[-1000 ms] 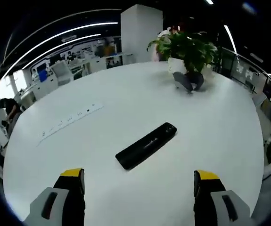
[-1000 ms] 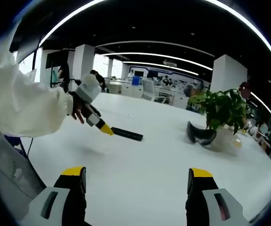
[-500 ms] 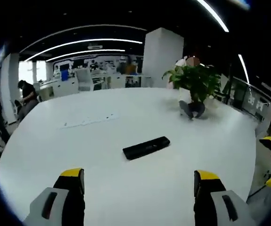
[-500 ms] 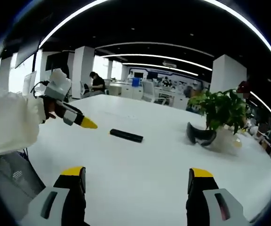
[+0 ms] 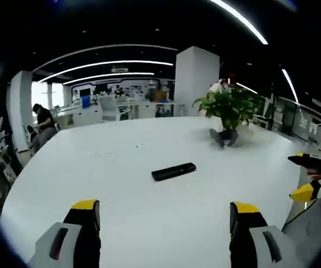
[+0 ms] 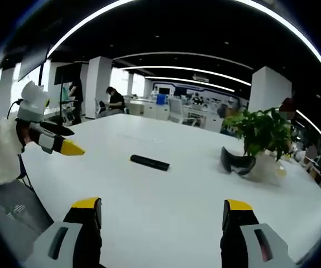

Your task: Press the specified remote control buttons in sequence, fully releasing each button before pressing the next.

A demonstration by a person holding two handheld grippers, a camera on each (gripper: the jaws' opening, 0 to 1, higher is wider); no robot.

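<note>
Both tools, left [image 5: 164, 223] and right [image 6: 161, 223], wide open, holding nothing. Remote [image 5: 173, 171] alone on worktop [image 5: 149, 223], well apart from either; no press underway, pressing seemingly left to do.

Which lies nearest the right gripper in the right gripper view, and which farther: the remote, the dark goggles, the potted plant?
From the right gripper:
1. Remote, ahead, slightly left of centre on the table.
2. Dark goggles, farther back on the right.
3. Potted plant, just behind the goggles, far right.

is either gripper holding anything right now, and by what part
Nothing is held. The left gripper and right gripper both stand open with empty jaws, and the remote control lies untouched on the white table, apart from both.
</note>
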